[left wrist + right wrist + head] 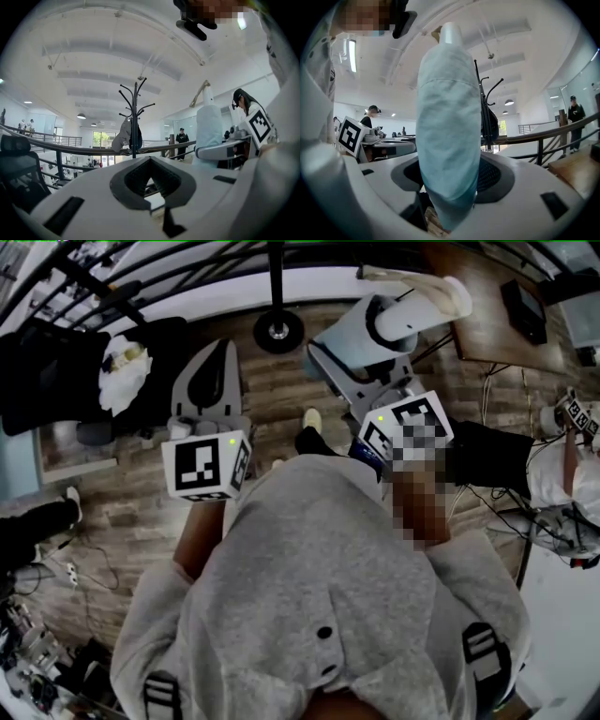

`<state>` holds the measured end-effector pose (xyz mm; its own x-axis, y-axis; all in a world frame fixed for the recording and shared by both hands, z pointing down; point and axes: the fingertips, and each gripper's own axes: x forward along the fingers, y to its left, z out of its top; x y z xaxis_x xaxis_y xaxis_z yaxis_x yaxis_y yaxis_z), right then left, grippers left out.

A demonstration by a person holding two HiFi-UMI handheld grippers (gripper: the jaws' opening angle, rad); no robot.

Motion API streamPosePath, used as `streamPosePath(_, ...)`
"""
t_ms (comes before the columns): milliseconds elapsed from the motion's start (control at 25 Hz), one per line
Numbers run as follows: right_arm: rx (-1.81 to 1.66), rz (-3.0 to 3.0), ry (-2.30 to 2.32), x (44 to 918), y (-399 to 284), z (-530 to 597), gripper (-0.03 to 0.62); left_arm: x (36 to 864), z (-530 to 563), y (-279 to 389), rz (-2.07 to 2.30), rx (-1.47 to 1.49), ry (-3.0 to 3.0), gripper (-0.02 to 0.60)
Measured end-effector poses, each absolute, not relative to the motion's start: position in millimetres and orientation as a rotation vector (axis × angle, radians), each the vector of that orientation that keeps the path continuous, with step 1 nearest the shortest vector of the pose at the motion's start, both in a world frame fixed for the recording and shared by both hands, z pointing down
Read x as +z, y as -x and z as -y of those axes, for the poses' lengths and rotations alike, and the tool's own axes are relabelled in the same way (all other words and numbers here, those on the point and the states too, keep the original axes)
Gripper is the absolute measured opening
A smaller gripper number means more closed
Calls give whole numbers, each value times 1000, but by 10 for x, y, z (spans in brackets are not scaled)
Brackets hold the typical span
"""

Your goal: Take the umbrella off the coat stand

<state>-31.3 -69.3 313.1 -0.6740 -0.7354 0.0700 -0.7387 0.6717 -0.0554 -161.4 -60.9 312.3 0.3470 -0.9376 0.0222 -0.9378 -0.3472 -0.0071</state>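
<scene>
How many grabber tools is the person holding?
2. The left tool is in the person's left hand, shut with nothing in it. The right tool is in the right hand, clamped around the pale blue umbrella. None seem hidden.

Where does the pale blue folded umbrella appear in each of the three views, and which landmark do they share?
Head view: umbrella upper centre-right, lying at a slant.
Left gripper view: right of centre, upright.
Right gripper view: centre foreground, between the jaws of that tool.
Shared landmark: coat stand, with its round base top centre in the head view, left of the umbrella in the left gripper view, and just behind the umbrella's right edge in the right gripper view.
</scene>
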Motion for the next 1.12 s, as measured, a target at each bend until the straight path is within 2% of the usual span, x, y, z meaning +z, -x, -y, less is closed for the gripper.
streamPosePath(680,173,2855,-1287,3152,237,-224,287,3274,-325,1541,1741,52,-2587,11)
streamPosePath(1120,206,2859,-1301,3073,-302,-229,287,3191,-251,989,1711,83,-2598,11)
